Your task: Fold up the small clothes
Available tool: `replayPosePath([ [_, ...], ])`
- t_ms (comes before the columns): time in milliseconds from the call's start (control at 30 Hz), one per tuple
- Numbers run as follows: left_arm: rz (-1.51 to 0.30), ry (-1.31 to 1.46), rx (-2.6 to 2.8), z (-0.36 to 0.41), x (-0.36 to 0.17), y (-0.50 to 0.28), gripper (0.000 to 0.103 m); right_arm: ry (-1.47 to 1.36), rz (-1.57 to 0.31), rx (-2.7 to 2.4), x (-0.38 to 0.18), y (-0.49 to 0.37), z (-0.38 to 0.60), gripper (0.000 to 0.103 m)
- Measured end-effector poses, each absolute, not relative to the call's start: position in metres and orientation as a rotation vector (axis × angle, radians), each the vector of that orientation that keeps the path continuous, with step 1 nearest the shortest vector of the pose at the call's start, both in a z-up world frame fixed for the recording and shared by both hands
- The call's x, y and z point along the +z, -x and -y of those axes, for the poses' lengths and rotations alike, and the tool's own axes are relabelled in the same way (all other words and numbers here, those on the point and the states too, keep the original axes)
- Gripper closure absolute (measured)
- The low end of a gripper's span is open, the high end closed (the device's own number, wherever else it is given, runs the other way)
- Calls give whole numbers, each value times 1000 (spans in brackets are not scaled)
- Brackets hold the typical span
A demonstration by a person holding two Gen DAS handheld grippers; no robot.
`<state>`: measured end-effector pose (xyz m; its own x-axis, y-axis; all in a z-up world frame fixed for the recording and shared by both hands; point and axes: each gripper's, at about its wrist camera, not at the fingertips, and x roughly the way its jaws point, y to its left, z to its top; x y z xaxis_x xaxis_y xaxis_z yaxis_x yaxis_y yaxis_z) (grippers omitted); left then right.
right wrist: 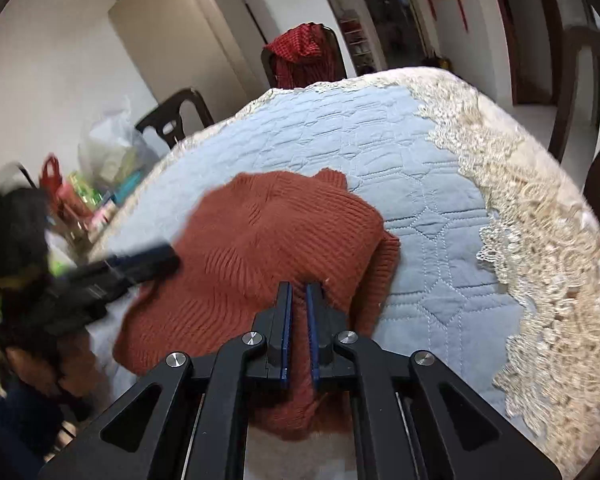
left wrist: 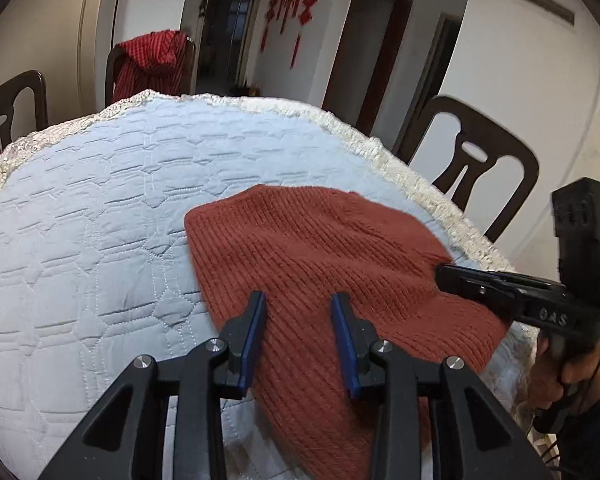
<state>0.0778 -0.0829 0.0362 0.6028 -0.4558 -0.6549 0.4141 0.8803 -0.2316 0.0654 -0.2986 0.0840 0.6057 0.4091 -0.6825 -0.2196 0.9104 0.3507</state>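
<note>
Two grippers are at work on one rust-red knit sweater (left wrist: 308,256), which lies on the blue quilted cloth (left wrist: 100,200) near my edge of the table. In the right wrist view, my right gripper (right wrist: 299,288) has its two blue pads pressed close with a bit of the knit squeezed between them, so it holds the sweater at the near hem. My left gripper (left wrist: 299,300) hangs just over the sweater with its pads wide apart and nothing in them. The sweater runs long, away from me and toward the right. My right gripper is on it; my left is right above it. I think I must bring the left one down and pinch the knit, then fold.
</note>
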Motion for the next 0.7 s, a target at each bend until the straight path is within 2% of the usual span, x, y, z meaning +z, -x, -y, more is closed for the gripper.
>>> replayPosePath([
  [267,-733,81,-495,82,56,-93,66,-297,-806,394,105,-69,299,95],
  [467,-860,93,-480,93,29,-122,66,-296,-889,303,79,-108,306,95],
  [567,-830,112,-485,86,36,-110,66,-343,-872,314,79,-106,314,95],
  [700,-787,122,-517,71,48,-79,66,-272,-829,310,96,-76,311,95],
])
